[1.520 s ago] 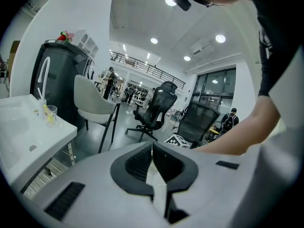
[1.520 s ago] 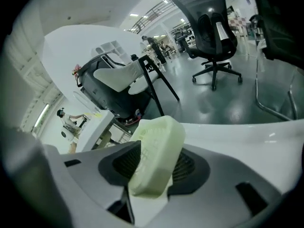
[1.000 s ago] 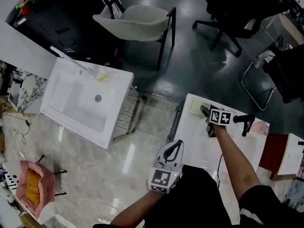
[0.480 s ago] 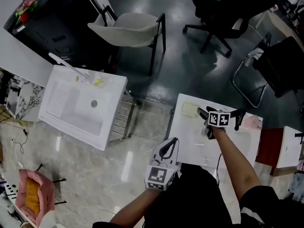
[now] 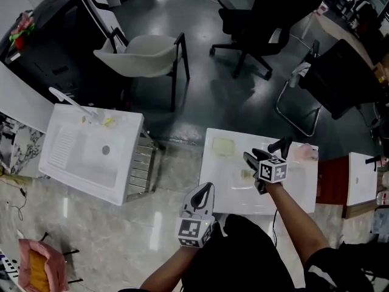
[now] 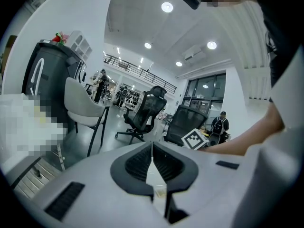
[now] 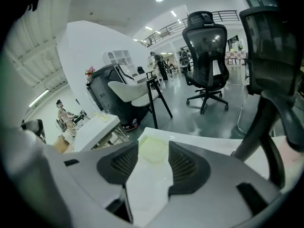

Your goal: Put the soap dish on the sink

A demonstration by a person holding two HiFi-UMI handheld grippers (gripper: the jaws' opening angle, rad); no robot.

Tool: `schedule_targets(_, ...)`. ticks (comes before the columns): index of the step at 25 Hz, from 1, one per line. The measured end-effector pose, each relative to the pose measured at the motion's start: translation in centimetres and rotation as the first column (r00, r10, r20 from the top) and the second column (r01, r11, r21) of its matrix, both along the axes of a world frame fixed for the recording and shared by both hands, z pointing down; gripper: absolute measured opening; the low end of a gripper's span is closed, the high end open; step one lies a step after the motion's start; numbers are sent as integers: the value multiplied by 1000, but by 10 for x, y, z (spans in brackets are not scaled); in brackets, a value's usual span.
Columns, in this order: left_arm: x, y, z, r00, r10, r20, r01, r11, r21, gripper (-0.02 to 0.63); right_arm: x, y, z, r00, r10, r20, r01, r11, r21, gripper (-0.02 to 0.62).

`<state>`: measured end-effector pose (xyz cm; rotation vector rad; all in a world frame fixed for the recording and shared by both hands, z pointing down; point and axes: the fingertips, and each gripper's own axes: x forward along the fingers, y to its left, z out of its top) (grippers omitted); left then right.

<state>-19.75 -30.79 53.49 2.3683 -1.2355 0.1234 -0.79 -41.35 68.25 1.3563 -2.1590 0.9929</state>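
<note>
The pale yellow-green soap dish [image 5: 223,146] lies flat on the white table [image 5: 285,190], near its far left corner. My right gripper [image 5: 250,160] hovers over the table just right of and nearer than the dish, apart from it. In the right gripper view its jaws [image 7: 154,144] are closing with nothing pressed between the pads; the soap dish [image 7: 153,152] shows beyond the tips. My left gripper [image 5: 205,190] hangs off the table's near left edge, shut and empty [image 6: 152,146]. The white sink [image 5: 67,163] with its faucet [image 5: 67,99] stands at the left.
A black stand [image 5: 278,146], a pink item [image 5: 305,152] and a small yellowish piece [image 5: 246,174] lie on the table. A metal rack [image 5: 141,160] sits beside the sink. A beige chair [image 5: 143,53] and black office chairs [image 5: 261,17] stand beyond.
My right gripper has lifted and drawn back from the soap dish, which stays on the table. The left gripper has barely shifted. The head view has swung, sliding everything leftward.
</note>
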Motion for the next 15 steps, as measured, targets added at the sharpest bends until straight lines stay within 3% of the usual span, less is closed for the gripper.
schedule_targets(4, 8, 0, 2, 1000, 18, 17, -18, 1000, 4, 15, 13, 26, -30, 999, 31, 39, -33, 998, 58, 153)
schedule_targets(9, 32, 5, -10, 998, 38, 53, -40, 999, 29, 15, 45, 74, -59, 995, 68, 74, -77, 990, 118, 15)
schedule_targets(13, 64, 20, -29, 996, 52, 75, -57, 996, 73, 15, 81, 119, -93, 998, 44, -46, -33, 974, 223, 3)
schedule_targets(15, 77, 27, -32, 995, 52, 85, -59, 995, 81, 15, 100, 140, -109, 995, 76, -61, -57, 964, 261, 0)
